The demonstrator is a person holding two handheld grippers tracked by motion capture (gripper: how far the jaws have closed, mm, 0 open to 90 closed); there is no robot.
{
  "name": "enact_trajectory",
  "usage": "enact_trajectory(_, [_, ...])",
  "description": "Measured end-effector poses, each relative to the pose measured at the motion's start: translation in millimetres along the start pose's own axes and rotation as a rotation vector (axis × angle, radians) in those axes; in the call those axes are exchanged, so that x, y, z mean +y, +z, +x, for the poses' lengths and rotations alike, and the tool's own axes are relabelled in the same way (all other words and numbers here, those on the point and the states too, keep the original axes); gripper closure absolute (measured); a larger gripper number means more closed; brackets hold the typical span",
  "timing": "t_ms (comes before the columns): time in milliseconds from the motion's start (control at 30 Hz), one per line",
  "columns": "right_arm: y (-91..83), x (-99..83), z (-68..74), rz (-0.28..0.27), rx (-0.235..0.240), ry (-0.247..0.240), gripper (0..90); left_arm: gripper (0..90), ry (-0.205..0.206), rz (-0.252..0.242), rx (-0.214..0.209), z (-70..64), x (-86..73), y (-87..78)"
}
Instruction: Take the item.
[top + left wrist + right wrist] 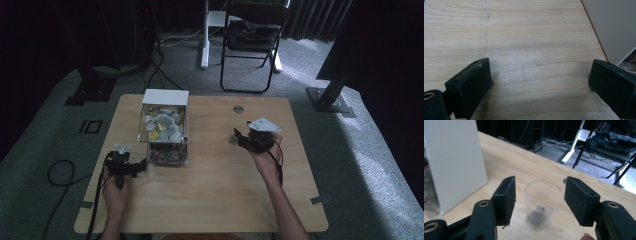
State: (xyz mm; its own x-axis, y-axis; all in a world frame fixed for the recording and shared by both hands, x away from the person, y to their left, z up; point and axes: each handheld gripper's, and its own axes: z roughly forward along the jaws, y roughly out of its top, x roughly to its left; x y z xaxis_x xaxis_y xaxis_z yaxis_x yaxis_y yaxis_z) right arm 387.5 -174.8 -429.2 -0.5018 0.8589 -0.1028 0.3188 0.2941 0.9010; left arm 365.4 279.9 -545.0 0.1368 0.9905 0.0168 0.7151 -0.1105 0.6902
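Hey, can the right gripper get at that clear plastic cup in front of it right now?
Probably yes. The right gripper has its jaws open on either side of the clear cup, with nothing between them; it looks free to close.

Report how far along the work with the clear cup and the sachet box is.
Done: the clear cup stands on the table with something small and dark at its bottom. In hand: the right tongs are open around the cup, not closed on it. The left tongs are open over bare wood beside the box. Left: gripping the cup; the box holds many sachets.
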Motion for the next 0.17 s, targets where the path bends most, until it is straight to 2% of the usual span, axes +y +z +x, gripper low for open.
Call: enact_trajectory(167, [-11.0,-14.3,-2.7,0.018,0.003,0.008,41.1,5.5,0.001,0.001,0.0,0.1,0.0,0.0])
